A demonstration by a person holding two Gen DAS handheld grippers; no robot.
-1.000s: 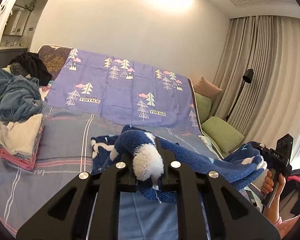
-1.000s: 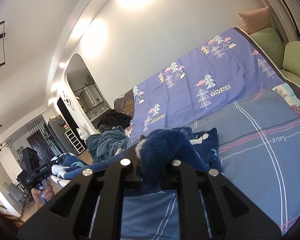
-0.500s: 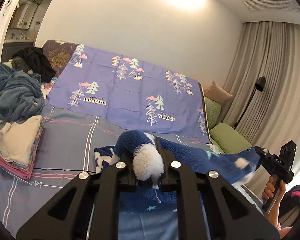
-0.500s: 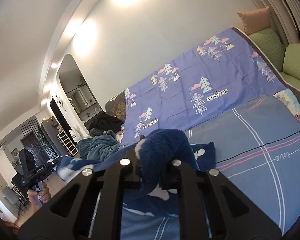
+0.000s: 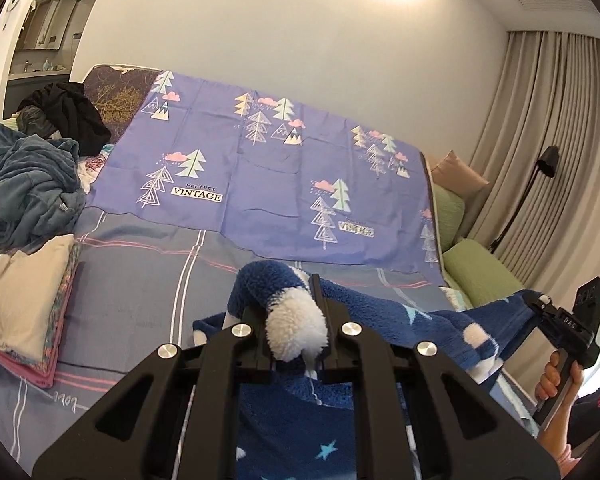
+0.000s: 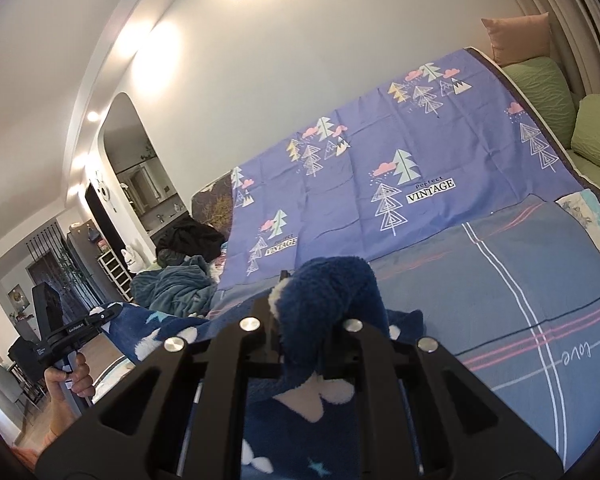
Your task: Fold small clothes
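Observation:
A dark blue fleece garment (image 5: pixel 380 316) with white patches and small stars hangs stretched between my two grippers above the bed. My left gripper (image 5: pixel 296 320) is shut on one bunched corner with a white fluffy patch. My right gripper (image 6: pixel 320 312) is shut on the other bunched corner of the garment (image 6: pixel 328 300). In the left wrist view the right gripper (image 5: pixel 540 308) shows at the far right, holding the cloth's end. In the right wrist view the left gripper (image 6: pixel 104 314) shows at the far left, likewise on the cloth. The garment's lower part hangs below both grippers.
The bed (image 5: pixel 140 280) has a grey-blue striped sheet and a purple tree-print cover (image 5: pixel 280 168) at the back. A stack of folded clothes (image 5: pixel 16 292) lies at the left, with a heap of blue and black clothes (image 5: pixel 28 184) behind. Green cushions (image 5: pixel 480 272) lie at right.
Both grippers have lifted the garment higher off the bed and pulled it tauter between them. Less of it rests on the sheet now.

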